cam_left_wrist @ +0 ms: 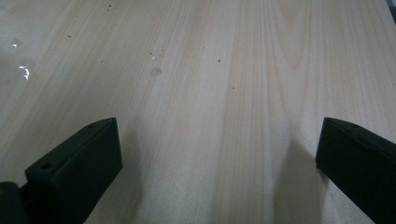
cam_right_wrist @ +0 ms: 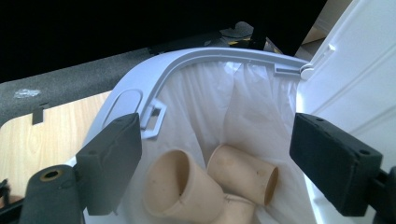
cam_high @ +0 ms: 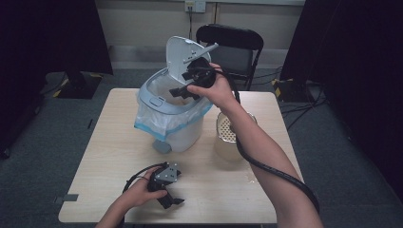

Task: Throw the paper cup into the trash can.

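While hovering over open bin (cam_high: 171, 111), right gripper (cam_right_wrist: 215, 154) spread, empty; paper cups (cam_right_wrist: 212, 184) lying inside liner. Left gripper (cam_left_wrist: 215, 163) spread, resting low over table (cam_left_wrist: 210, 70). Risk: knocking raised lid (cam_high: 187, 57) shut, or snagging liner
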The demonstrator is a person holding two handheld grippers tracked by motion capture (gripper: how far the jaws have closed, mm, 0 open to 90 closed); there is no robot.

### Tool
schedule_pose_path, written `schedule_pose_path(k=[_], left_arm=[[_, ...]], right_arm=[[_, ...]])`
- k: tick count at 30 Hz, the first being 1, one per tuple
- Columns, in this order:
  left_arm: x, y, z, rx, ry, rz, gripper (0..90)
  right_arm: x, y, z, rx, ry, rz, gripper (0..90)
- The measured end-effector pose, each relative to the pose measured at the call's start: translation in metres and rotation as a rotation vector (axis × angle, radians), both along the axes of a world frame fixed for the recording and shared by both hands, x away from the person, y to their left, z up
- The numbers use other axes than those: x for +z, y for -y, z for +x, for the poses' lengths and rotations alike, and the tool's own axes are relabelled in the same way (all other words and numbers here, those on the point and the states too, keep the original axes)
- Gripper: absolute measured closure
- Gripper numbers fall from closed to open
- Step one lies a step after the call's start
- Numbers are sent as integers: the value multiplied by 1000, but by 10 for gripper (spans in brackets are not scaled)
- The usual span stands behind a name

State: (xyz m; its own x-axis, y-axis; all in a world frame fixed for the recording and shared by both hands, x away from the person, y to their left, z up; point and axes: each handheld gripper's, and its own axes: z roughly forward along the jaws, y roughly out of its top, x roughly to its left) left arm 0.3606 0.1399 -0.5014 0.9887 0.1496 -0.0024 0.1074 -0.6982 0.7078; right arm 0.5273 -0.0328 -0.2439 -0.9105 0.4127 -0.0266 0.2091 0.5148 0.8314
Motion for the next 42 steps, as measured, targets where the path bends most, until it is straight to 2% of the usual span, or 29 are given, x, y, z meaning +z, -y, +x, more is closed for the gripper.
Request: schedule_pose_path(k=[11,19,24,30,42], left_arm=[[0,0,0,1,0,1,0],[0,0,0,2,-1,0,0],[0,0,0,2,-1,0,0],[0,0,0,0,0,1,0],[0,0,0,3,12,2,0]], right_arm=[[2,28,-17,1,4,-10,188],[4,50,-21,-29,-1,-4,185],[0,62,-18,-53,-5,-11,184],[-3,73,-10,-92,-12,3,185],[-5,75,8,-124,-11,20,198]])
